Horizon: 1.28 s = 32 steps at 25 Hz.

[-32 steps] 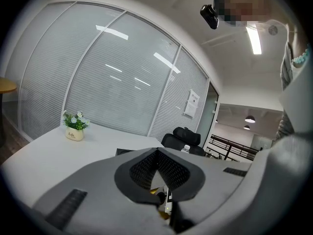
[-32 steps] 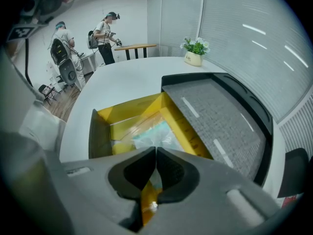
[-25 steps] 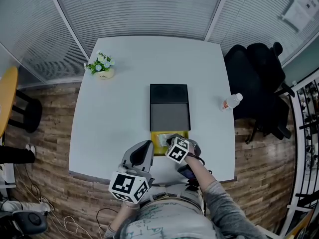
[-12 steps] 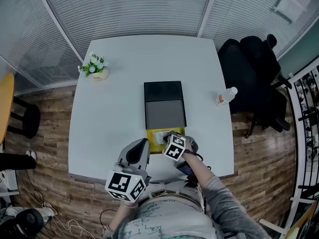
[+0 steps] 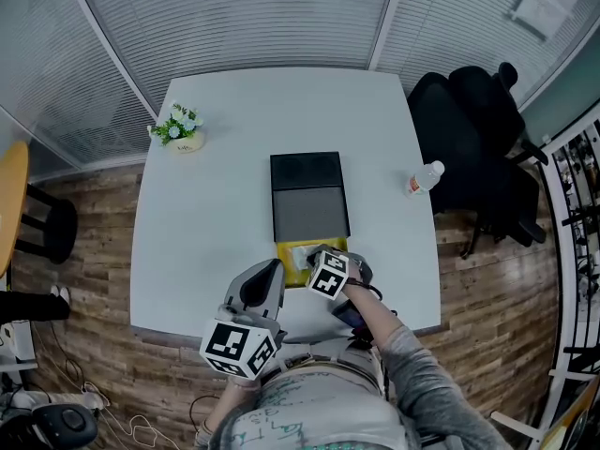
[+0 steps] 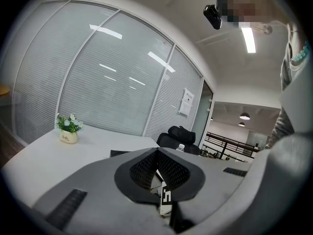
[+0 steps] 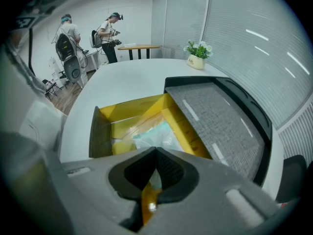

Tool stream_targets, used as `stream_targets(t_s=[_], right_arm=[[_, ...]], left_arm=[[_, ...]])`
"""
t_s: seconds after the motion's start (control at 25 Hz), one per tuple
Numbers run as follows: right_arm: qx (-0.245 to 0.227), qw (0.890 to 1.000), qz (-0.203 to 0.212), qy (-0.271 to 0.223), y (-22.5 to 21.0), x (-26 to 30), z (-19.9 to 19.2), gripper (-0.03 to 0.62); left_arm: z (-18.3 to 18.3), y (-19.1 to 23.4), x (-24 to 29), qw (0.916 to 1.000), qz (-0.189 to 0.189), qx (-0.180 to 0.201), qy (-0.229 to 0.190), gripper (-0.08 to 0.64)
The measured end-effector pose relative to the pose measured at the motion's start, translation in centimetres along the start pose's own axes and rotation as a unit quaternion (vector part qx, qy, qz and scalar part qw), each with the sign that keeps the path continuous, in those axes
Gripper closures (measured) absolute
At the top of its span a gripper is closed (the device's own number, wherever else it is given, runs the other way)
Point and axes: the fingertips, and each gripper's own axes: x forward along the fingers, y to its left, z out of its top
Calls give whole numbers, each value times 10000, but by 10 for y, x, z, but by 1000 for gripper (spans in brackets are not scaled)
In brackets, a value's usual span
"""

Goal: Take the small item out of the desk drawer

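Right gripper unmoved in yellow drawer, jaws pinched on clear packet.
Left gripper closed, empty, alongside; grey box behind drawer; plant, bottle well apart.

I am observing the right hand-held gripper reaching down into the open yellow drawer, its tips at a pale packet. The left hand-held gripper is hovering just beside it over the white desk. A potted plant and a bottle are standing well apart.
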Motion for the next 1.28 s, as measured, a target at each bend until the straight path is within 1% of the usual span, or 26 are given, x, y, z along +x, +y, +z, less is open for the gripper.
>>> stream_targets(t_s=[0.28, 0.52, 0.76, 1.0, 1.12, 1.28], right_arm=[[-186, 9997, 76, 127, 4, -8, -5, 588], [-228, 9997, 78, -8, -2, -32, 0, 588], [-452, 9989, 78, 9, -3, -59, 6, 588], [-451, 9988, 140, -102, -1, -96, 26, 588], [-400, 9987, 168, -254, -1, -118, 38, 588], [-321, 9986, 115, -416, -4, -147, 53, 588]], left_arm=[[2, -5, -8, 10000, -2, 27, -58, 563], [2, -3, -8, 10000, 23, 17, -53, 563], [0, -1, -4, 10000, -8, -8, -11, 563], [-1, -2, 1, 10000, -67, -38, -10, 563], [1, -5, 4, 9998, -134, -114, -44, 563], [4, -7, 8, 9998, -182, -61, -54, 563]])
